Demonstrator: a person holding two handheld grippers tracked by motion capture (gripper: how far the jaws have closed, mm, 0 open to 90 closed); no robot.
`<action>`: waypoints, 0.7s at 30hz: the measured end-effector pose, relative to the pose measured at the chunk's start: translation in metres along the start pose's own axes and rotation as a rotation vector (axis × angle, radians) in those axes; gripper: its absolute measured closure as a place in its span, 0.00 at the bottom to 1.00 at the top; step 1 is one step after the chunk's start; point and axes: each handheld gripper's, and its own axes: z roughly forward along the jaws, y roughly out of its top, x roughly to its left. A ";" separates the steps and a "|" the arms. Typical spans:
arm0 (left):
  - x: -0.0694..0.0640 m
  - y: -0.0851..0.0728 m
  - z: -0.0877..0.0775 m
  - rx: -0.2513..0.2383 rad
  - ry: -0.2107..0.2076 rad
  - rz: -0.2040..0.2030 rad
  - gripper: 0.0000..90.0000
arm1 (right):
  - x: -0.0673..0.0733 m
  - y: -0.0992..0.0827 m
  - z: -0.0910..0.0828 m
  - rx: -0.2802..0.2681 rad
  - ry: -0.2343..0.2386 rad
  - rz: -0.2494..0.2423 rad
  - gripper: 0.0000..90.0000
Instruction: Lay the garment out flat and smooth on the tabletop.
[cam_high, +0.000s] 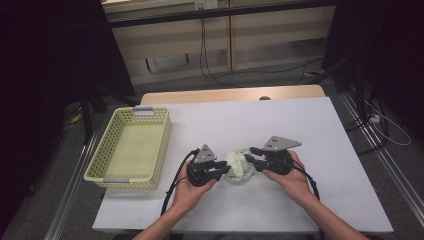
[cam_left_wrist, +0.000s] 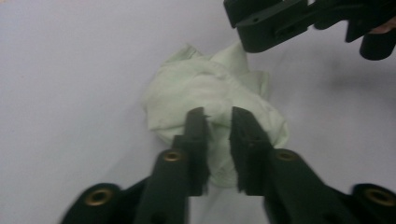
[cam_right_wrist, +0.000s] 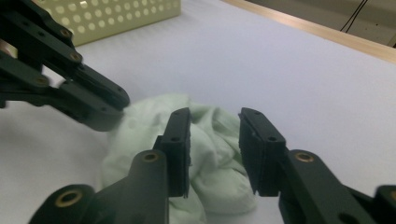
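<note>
Between the two hands, near the front middle of the white table (cam_high: 300, 130), a crumpled pale green cloth (cam_high: 240, 167) lies in a loose wad, with the left gripper (cam_high: 223, 170) at its left edge and the right gripper (cam_high: 251, 156) at its right. From the left gripper's own camera the jaws stand narrow with a fold of the cloth (cam_left_wrist: 210, 98) bunched in the gap; the pads look to be pinching it, though only on a thin ridge of fabric. On the other side the jaws stand partly apart, straddling the cloth (cam_right_wrist: 205, 144) with a gap showing at each pad, so I would not call that a hold. As for what could go wrong: a pinch on one thin fold may slip out once the hands pull apart, or it may lift several layers together so the wad comes up as a lump instead of opening. Should the right jaws close where they are, they could catch the same bundle and the two hands would tug against each other. Bunched like this, the cloth has no clear heading; its lump runs roughly left to right between the grippers. A yellow basket (cam_high: 131, 145) sits well apart at the left.
</note>
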 end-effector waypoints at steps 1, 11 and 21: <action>-0.002 0.001 0.001 -0.002 -0.006 0.007 0.75 | -0.001 -0.001 0.001 0.006 0.002 -0.001 0.73; -0.011 0.002 0.007 0.021 -0.015 0.070 0.55 | 0.003 -0.006 0.007 0.032 0.044 -0.014 0.96; -0.019 0.000 0.026 0.098 0.007 0.161 0.47 | 0.005 0.001 -0.001 -0.001 0.046 -0.033 0.99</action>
